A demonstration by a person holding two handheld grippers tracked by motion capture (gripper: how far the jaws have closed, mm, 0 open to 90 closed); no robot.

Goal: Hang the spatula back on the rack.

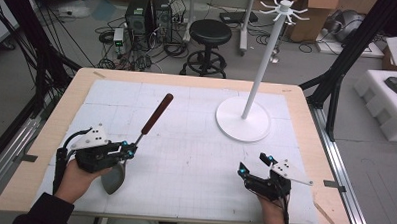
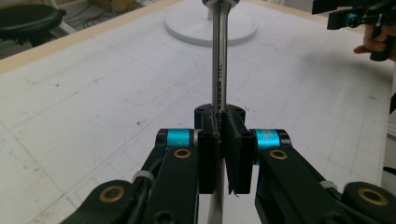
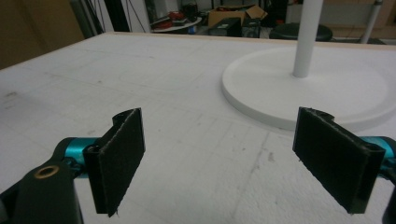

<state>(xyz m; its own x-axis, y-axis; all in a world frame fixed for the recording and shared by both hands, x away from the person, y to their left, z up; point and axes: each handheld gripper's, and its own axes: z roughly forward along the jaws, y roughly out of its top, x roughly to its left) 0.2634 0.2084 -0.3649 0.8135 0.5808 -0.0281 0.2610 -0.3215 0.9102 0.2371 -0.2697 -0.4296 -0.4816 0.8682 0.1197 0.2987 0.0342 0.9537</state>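
Observation:
A metal utensil with a dark red handle [image 1: 156, 113] and a grey blade [image 1: 113, 179] hangs tilted over the white mat. My left gripper [image 1: 131, 150] is shut on its thin steel shaft [image 2: 219, 60], with the blade below the hand and the handle pointing up and away. In the left gripper view the pads [image 2: 236, 154] press the shaft from both sides. My right gripper [image 1: 254, 164] rests near the front right of the mat. Its jaws stand wide apart with nothing between them [image 3: 219, 154]. A white stand with a round base [image 1: 244, 118] and tall pole [image 1: 266, 59] is beyond it.
The mat [image 1: 195, 147] lies on a wooden table [image 1: 306, 126] with edges on all sides. The pole carries a hook crown [image 1: 285, 10] at its top. A black stool [image 1: 209, 35], computer cases and cables sit on the floor behind. White foam blocks [image 1: 387, 103] lie to the right.

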